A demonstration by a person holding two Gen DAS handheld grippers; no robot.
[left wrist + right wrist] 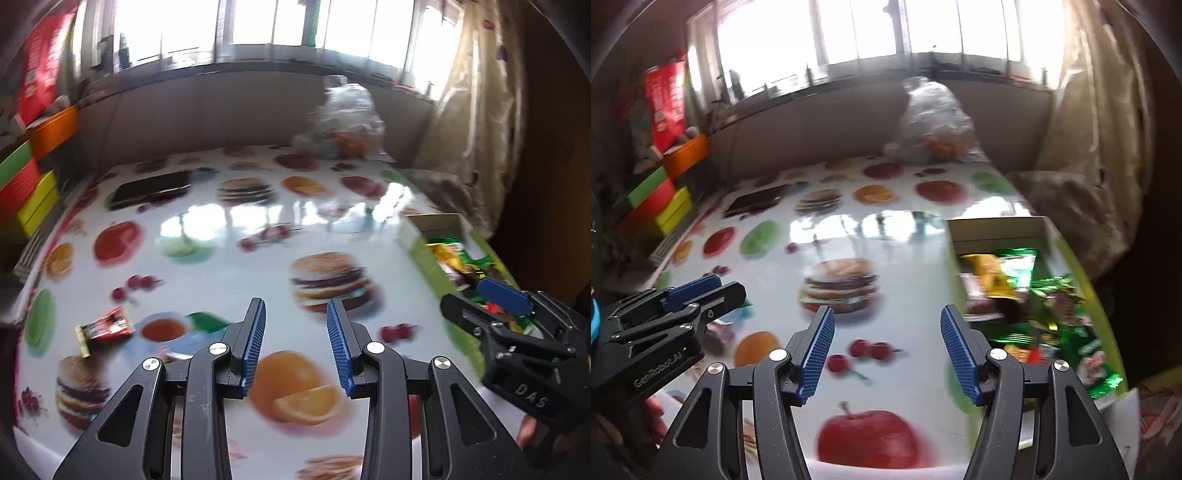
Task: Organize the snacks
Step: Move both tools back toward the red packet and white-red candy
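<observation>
A small red snack packet (105, 328) lies alone on the food-print tablecloth (229, 236), to the left of my left gripper (295, 306). That gripper hovers over the cloth, open, with only the cloth showing between its blue pads. At the table's right edge a green cardboard box (960, 236) holds several green, yellow and red snack packets (1052, 306). My right gripper (886, 314) hangs just left of that box, open wide and holding nothing. Each gripper shows in the other's view: the right gripper (476, 295) beside the box, the left gripper (727, 286) at the far left.
A flat black tray (151, 190) lies at the back left of the table. A clear plastic bag with orange fruit (343, 118) stands at the back. Stacked coloured boxes (26, 184) line the left side, and a curtain (1100, 147) hangs on the right.
</observation>
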